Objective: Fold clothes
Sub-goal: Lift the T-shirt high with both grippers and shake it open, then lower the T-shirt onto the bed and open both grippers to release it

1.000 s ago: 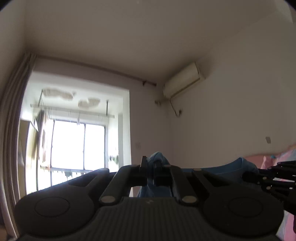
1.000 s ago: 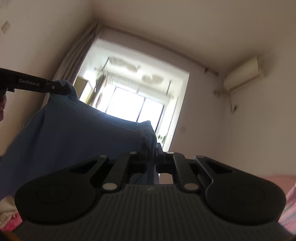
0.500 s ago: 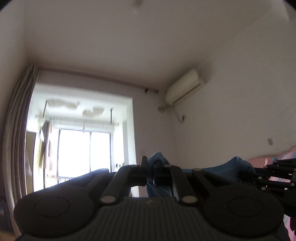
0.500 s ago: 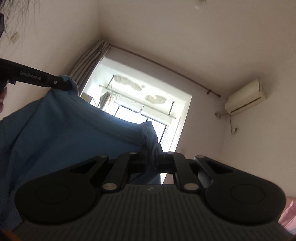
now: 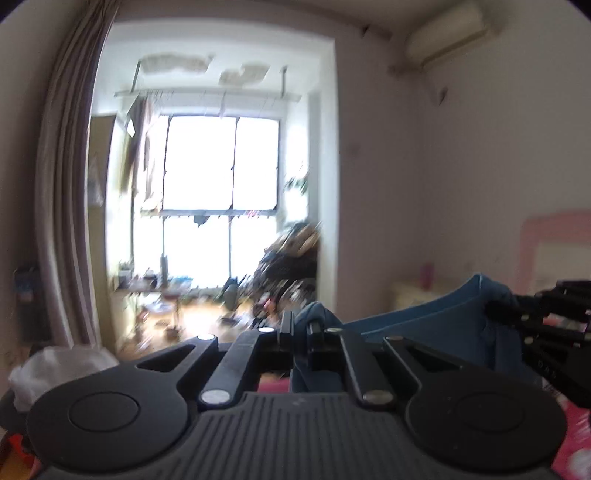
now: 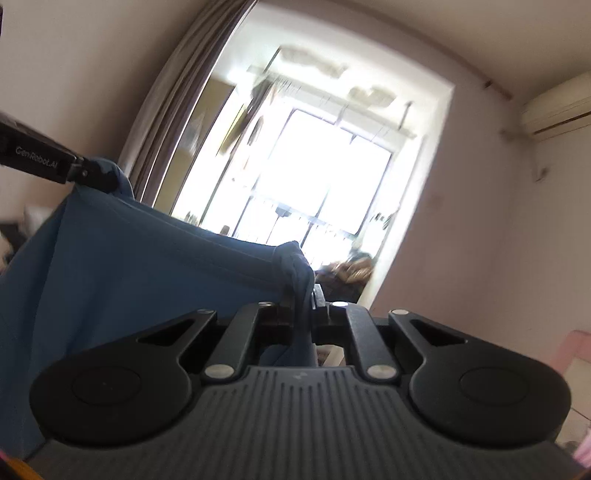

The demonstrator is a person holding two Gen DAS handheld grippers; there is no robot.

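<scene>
Left claw (image 5: 302, 326) and right claw (image 6: 303, 302) each clenched on a corner of blue garment (image 6: 122, 266), stretched taut between, facing window (image 5: 221, 162).

Ahead of the tongs a bright window (image 5: 219, 192), grey curtain (image 5: 68, 192) left, air conditioner (image 5: 445, 31) upper right.

Daylight floods in thru the big window (image 5: 219, 162), panes blown out to pure white w/ glare bleeding onto the frame. Walls mid-bright, the curtain (image 5: 62, 184) in shade. Foreground gripper bodies are backlit, near-black, little detail. Motion blur smears the clutter below the window & the right edge in the left view. Fisheye bends verticals; corners vignette dark.
</scene>
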